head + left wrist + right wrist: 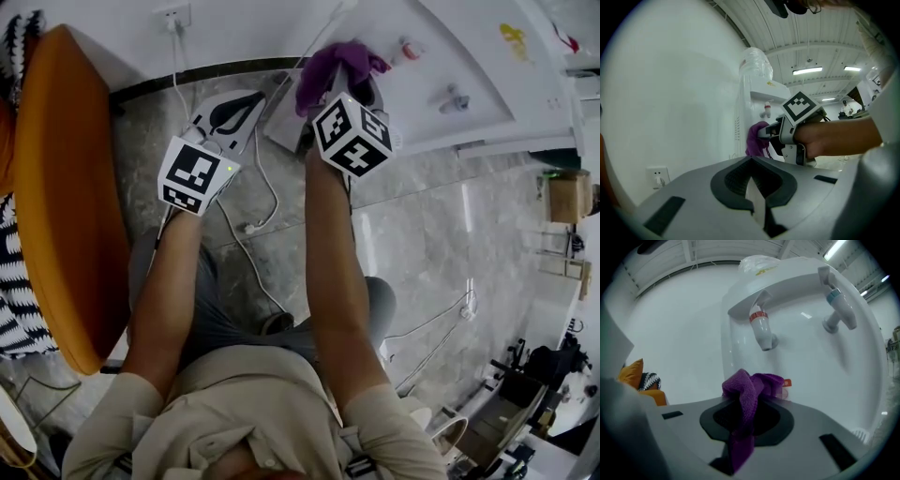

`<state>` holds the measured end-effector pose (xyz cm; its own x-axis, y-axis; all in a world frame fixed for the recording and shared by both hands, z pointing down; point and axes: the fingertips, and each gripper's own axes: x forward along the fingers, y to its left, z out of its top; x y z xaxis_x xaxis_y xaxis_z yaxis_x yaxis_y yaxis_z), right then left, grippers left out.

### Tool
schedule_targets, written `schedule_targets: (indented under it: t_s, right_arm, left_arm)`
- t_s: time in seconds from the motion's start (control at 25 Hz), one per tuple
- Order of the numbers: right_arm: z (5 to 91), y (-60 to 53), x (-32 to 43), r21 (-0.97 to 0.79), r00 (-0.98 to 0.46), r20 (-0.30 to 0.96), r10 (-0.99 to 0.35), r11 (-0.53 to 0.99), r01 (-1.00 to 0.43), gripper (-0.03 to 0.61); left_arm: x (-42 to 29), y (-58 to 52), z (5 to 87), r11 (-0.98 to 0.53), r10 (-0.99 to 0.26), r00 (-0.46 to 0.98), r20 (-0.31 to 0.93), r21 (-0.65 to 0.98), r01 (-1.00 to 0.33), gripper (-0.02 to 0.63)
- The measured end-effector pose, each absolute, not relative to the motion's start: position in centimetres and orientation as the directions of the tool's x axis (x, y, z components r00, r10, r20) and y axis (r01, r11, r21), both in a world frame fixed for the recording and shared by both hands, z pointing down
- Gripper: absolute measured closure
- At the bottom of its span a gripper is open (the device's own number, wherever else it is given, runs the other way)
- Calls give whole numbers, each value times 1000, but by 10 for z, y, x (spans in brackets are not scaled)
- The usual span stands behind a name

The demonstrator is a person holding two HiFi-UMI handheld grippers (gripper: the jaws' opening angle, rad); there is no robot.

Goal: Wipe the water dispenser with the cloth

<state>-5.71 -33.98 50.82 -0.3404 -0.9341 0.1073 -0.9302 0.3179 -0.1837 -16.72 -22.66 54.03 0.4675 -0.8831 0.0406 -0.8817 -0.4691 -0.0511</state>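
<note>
Clamping one cloth (746,392), right gripper (740,425) (two taps (762,332) (840,311) above)

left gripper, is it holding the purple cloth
No, the purple cloth is clamped in the right gripper; the left gripper holds nothing.

Just ahead of the right gripper (740,427)'s fingers, whose gap the purple cloth (745,399) fills, rises the water dispenser (811,371)'s front. Its red tap (761,331) and blue tap (839,310) jut out above them. Ahead of the left gripper (752,187)'s fingers is free air up to the wall (670,93).
</note>
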Motion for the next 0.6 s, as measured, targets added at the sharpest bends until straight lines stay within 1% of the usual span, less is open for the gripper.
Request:
schedule_targets:
  t_s: [0.16, 0.4, 0.6]
  right_arm:
    - [519, -337, -61, -131, -341, 117, -933, 326, -936, 506]
    - [576, -328, -73, -50, -346, 218, -913, 343, -938, 506]
    - [567, -329, -75, 1, -334, 199, -921, 341, -940, 508]
  left_arm:
    - [-168, -226, 539, -466, -885, 464, 38, -55, -883, 598]
    - [-170, -225, 539, -464, -886, 462, 36, -54, -884, 598]
    - [-173, -226, 537, -461, -887, 460, 34, -54, -886, 598]
